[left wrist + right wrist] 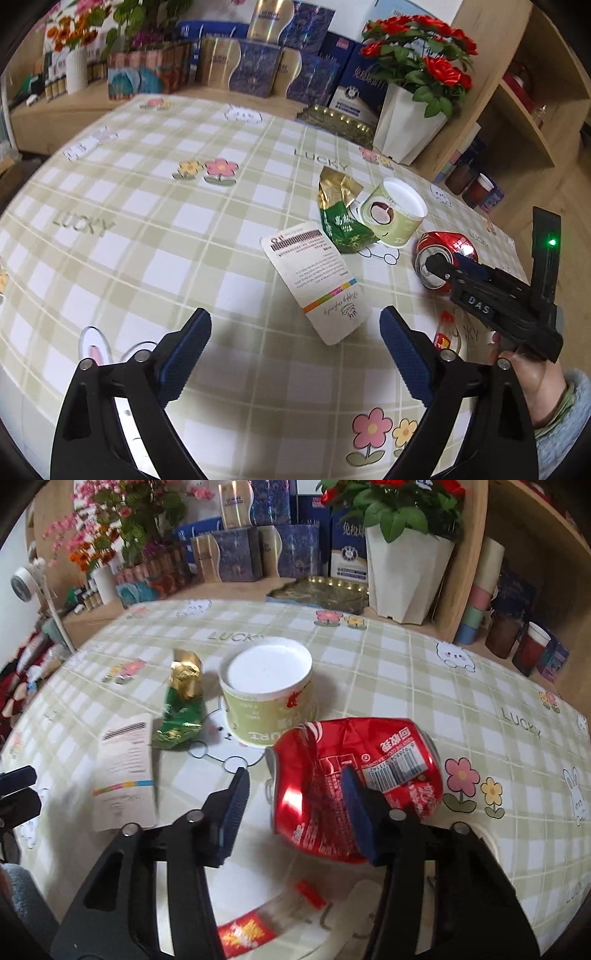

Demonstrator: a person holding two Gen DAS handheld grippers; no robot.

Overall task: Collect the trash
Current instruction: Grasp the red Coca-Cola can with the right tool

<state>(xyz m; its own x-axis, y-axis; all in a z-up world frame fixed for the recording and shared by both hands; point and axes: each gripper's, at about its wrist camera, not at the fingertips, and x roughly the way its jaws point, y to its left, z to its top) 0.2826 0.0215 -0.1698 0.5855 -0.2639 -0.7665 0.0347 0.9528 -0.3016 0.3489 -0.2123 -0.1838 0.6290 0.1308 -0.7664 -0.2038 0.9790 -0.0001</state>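
Observation:
A crushed red can (369,760) lies on its side on the checked tablecloth (406,672). My right gripper (295,773) hovers over the can's mouth end, half open; its right pad (354,805) is over the can's body and its left pad (232,808) stands clear of the rim. From the left wrist view, the right gripper (445,260) sits at the can (448,242). My left gripper (295,314) is wide open and holds nothing, just short of a white paper card (317,284). Beyond the card lie a green-gold foil packet (341,218) and a paper cup (395,214).
A clear wrapper with a red label (243,934) lies near the table's front edge. A white planter with red flowers (410,122) and a gold tray (340,120) stand at the back right. Boxes (255,70) line the back. A wooden shelf (517,122) is at the right.

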